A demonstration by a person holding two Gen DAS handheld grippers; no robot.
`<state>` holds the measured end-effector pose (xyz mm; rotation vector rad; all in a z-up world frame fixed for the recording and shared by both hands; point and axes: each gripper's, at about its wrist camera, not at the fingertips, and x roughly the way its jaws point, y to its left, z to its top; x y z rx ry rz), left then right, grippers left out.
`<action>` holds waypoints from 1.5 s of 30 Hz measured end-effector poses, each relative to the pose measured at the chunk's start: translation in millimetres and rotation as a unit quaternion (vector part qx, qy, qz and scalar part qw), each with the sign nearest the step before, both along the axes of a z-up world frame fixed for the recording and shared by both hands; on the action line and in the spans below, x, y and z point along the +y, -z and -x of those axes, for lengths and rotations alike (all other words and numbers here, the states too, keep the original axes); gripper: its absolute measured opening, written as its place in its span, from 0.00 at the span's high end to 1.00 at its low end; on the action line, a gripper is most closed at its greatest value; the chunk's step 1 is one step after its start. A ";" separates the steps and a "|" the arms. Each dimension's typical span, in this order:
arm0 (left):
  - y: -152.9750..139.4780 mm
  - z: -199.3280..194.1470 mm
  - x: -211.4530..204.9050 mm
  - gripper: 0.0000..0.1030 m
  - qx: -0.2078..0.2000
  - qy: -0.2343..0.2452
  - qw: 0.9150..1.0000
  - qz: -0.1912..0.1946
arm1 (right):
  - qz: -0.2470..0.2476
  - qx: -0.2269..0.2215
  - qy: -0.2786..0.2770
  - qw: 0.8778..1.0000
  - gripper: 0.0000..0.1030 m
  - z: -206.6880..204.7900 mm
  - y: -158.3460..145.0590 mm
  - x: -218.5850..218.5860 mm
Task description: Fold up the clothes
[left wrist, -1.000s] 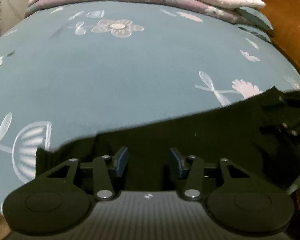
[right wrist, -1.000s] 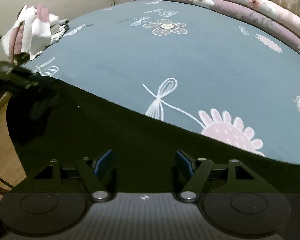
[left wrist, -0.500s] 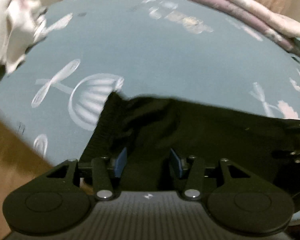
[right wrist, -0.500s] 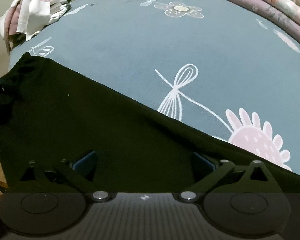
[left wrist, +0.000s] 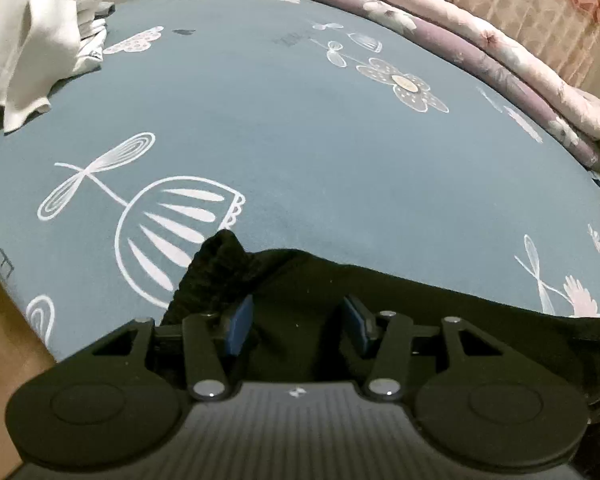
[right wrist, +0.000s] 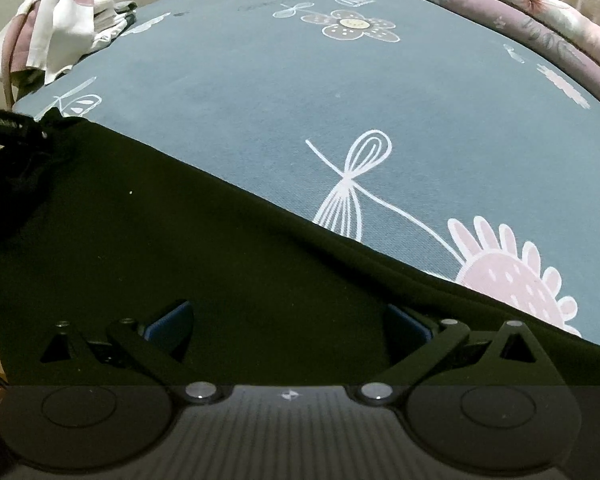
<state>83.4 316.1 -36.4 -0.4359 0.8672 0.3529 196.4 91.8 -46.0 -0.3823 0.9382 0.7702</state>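
Biggest thing under you: the bed sheet [left wrist: 300, 152], matte teal cotton-looking weave w/ white line-drawn flowers and dragonflies, stretched smooth, bulging like a dome in both wrist views. Along its far edge, 1 to 3 o'clock, a folded quilt [left wrist: 500, 56] lies in soft rolled layers, mauve under pale pink floral.

Next, your task item: the black garment [right wrist: 180, 248], dull knit, flat and nearly wrinkle-free, covering the near strip of the sheet from 9 through 6 to 4 o'clock in the right wrist view, its upper edge a straight diagonal. In the left wrist view its corner [left wrist: 220, 268] stands up in a ribbed, crumpled peak at about 7 o'clock of centre.

At 10-11 o'clock, a loose heap of white and dusty-pink clothes [right wrist: 56, 28], limp and creased, sits at the sheet's far corner.

Your left gripper [left wrist: 296, 322]: blue pads part-way apart, the bunched corner touching the left pad's outer side, flat cloth between them; can't tell if they pinch anything.

Your right gripper [right wrist: 288, 320]: fingers spread fully wide, released, hovering over flat black cloth, pads clear of it.
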 end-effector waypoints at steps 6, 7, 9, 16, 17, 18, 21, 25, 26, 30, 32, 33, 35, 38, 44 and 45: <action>-27.1 -6.7 -38.9 0.47 -0.049 0.092 0.994 0.023 | -0.004 0.007 0.013 1.000 0.00 2.1 -8.1 -5.5; -30.3 -11.1 -47.1 0.45 -0.056 0.111 0.992 0.030 | -0.010 0.008 0.015 1.000 0.00 4.5 -10.8 -8.9; -29.4 -24.1 -68.8 0.45 -0.055 0.153 0.986 0.030 | -0.022 0.003 0.021 1.000 0.00 9.8 -17.5 -18.3; -14.7 -61.1 -132.3 0.45 -0.030 0.257 0.965 0.039 | -0.026 -0.034 0.121 0.992 0.00 21.8 -35.0 -93.1; -12.7 -63.2 -141.7 0.44 -0.028 0.270 0.962 0.038 | -0.028 -0.038 0.143 0.989 0.00 23.4 -35.6 -106.3; -10.7 -65.2 -151.1 0.44 -0.025 0.283 0.958 0.037 | -0.031 -0.042 0.162 0.985 0.00 24.7 -35.3 -119.2; -3.2 -62.0 -170.2 0.44 -0.021 0.292 0.955 0.033 | -0.022 -0.053 0.193 0.980 0.00 16.5 -30.6 -146.8; 4.9 -62.6 -185.5 0.44 -0.022 0.288 0.957 0.015 | -0.020 -0.079 0.165 0.983 0.00 -4.9 -21.7 -143.8; 7.9 -64.1 -186.3 0.44 -0.019 0.284 0.959 0.015 | -0.023 -0.079 0.154 0.985 0.00 -10.6 -19.2 -140.1; 14.2 -72.2 -188.5 0.45 -0.012 0.262 0.965 -0.008 | -0.012 -0.059 0.130 0.990 0.00 -40.1 5.5 -125.5; 15.0 -76.7 -190.1 0.44 -0.009 0.258 0.966 -0.019 | -0.039 -0.062 0.131 0.989 0.00 -49.8 10.3 -128.5; 16.1 -79.3 -191.4 0.44 -0.008 0.256 0.966 -0.026 | -0.043 -0.066 0.129 0.988 0.00 -53.9 10.2 -128.4; 17.8 -83.3 -193.4 0.44 -0.013 0.256 0.966 -0.037 | -0.045 -0.069 0.124 0.989 0.00 -62.2 9.4 -126.7; 18.4 -89.4 -196.0 0.39 -0.024 0.259 0.964 -0.052 | -0.056 -0.062 0.120 0.989 0.00 -74.6 10.3 -124.2; -4.9 -83.7 -196.9 0.39 -0.038 0.261 0.962 -0.068 | -0.071 -0.061 0.134 0.987 0.00 -66.4 -11.1 -130.2; -8.6 -78.3 -196.1 0.37 -0.040 0.267 0.961 -0.068 | -0.077 -0.062 0.130 0.987 0.00 -58.2 -17.0 -133.3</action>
